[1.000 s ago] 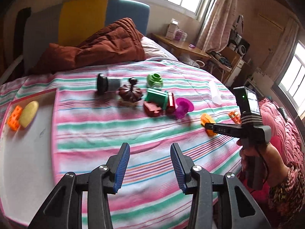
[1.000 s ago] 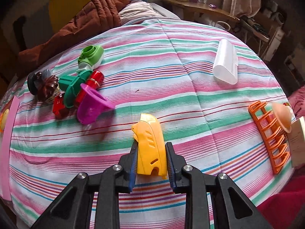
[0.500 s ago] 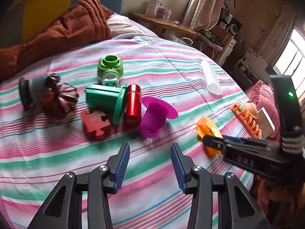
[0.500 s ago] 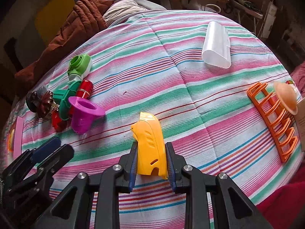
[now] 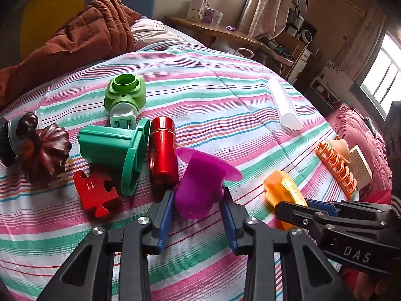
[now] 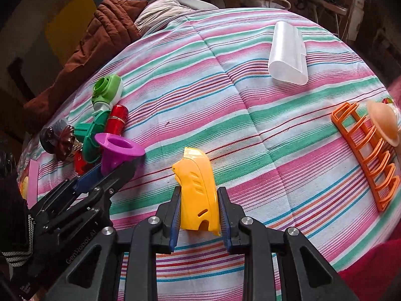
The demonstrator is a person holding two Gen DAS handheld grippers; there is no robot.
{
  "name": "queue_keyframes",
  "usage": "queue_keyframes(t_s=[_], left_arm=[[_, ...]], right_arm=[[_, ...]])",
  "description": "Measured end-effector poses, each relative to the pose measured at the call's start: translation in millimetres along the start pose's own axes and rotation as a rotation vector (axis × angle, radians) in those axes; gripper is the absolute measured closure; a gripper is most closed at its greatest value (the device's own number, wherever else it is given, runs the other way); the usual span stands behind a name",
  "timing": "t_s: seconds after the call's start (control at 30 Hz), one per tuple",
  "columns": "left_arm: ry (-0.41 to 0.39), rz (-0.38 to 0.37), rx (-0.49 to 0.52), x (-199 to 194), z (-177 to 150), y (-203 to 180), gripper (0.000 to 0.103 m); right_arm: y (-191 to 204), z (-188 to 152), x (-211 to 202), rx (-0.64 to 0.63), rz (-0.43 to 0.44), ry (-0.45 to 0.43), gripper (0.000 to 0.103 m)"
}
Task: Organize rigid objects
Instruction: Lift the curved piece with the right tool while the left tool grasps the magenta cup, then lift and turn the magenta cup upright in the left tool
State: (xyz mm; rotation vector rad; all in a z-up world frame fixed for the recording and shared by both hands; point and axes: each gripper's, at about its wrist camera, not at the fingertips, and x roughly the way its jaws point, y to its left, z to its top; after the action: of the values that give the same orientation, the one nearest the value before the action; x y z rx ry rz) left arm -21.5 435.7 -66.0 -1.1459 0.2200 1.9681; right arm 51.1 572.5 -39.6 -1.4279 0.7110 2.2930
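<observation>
- While both tongs work low over the striped bed (image 5: 225,95), the left tongs (image 5: 198,202) straddle the magenta funnel-shaped cup (image 5: 200,183), jaws set wide on either side of its narrow body, apparently not yet pressing it.
- The cup lies on its side, long axis running away from the left tongs, flared rim at the far end, beside the red cylinder (image 5: 162,150); the left hand is clearly nearer.
- To the right, the right tongs (image 6: 199,210) pinch the yellow plastic shell (image 6: 198,193), narrow jaws on its two long sides, at the bed's near edge.
</observation>
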Motion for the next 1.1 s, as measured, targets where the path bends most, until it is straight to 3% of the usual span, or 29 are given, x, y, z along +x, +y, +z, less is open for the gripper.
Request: queue_keyframes(t_s=[0.33, 0.53, 0.87, 1.1], left_arm=[[0.022, 0.012, -0.008, -37.3, -18.5, 9.1, 0.073], [0.065, 0.067, 0.005, -60.1, -26.1, 18.0, 0.073], [0.057, 0.163, 0.087, -86.4, -25.0, 16.2, 0.073], [0.049, 0.109, 0.038, -85.5, -46.4, 24.0, 0.07]], right_arm=[[3.1, -1.4, 0.5, -0.017, -0.013, -0.005, 0.076], [4.9, -2.8, 0.1, -0.031, -0.022, -0.005, 0.076], [6.8, -4.1, -0.2, -0.04, -0.012, -0.002, 0.076], [6.5, -4.3, -0.1, -0.036, -0.006, 0.002, 0.076]])
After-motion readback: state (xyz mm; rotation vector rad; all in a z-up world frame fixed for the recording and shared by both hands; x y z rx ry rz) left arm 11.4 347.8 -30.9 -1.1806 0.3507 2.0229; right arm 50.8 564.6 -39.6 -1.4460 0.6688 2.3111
